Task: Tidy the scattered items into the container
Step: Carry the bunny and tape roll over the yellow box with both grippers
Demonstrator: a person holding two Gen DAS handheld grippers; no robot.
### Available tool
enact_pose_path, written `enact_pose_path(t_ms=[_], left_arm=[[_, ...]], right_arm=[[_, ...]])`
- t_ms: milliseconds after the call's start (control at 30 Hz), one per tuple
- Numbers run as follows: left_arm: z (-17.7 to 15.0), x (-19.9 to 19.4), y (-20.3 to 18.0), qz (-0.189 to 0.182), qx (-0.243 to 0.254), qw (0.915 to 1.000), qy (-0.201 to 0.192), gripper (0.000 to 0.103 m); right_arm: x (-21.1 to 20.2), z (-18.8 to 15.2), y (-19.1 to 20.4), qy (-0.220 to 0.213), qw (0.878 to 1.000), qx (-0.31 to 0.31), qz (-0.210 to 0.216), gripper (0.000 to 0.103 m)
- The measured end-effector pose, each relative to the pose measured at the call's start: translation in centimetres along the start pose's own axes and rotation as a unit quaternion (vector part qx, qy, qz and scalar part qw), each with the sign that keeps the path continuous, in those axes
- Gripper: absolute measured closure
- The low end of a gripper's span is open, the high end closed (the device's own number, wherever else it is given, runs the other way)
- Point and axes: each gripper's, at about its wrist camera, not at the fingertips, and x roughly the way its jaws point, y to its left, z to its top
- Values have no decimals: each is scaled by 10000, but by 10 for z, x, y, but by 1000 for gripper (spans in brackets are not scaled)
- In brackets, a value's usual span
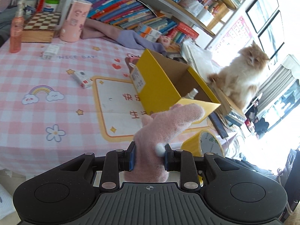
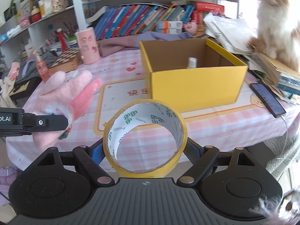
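A pink fuzzy glove (image 1: 165, 129) is clamped at its cuff between the narrowly set jaws of the left gripper (image 1: 149, 158), its fingers pointing up and forward towards an open yellow cardboard box (image 2: 195, 86). A roll of yellow tape (image 2: 145, 138) is gripped across its width by the widely spread jaws of the right gripper (image 2: 145, 150), with the roll's hollow core facing the camera. Both items are held above the near edge of a pink checked tablecloth (image 1: 46, 75), short of the box.

Inside the box, a small white-capped bottle (image 2: 192, 62) is seen standing against the far wall. A small white packet (image 1: 82, 78) lies on the cloth, well apart from the box.

Judged from this view, the carry to the box is under way. It would be done well if each item were brought fully over the open top before being released, with the limp glove lifted clear of the near wall so it is not draped over the rim, and the tape lowered beside the bottle rather than onto it.

Both grippers are angled downward and forward, side by side, the left one seen level with the right. A long-haired orange and white cat (image 2: 271, 24) is perched on stacked books just beside the box.
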Motion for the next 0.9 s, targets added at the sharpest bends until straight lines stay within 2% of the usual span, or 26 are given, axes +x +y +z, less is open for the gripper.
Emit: enact_pose_path(t_ms=[500, 900], left_arm=[[4, 34, -33, -336, 276, 9986, 297, 76], [14, 53, -50, -315, 295, 9987, 272, 76]], right_arm=[[-6, -3, -37, 41, 9987, 310, -395, 19], [1, 8, -63, 42, 9985, 339, -421, 19]])
